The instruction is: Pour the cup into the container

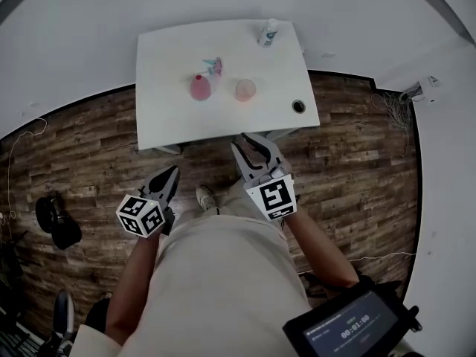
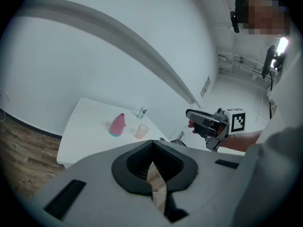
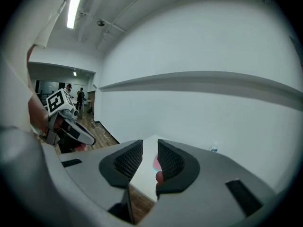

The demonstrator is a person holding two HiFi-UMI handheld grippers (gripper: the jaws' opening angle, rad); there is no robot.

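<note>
pink cup (image 1: 245,89), pink container (image 1: 201,88) adj., white tbl (image 1: 171,117)

Cool even light from ceiling tube (image 3: 74,4); fisheye bending, dark corners.

Pink container (image 1: 200,88) and cup (image 1: 245,89) largely hidden behind right claw (image 3: 150,142) in right gripper view, cup contents indiscernible, small bottle (image 1: 268,33) label illegible, tablet (image 1: 357,324) cut by bottom edge
</note>
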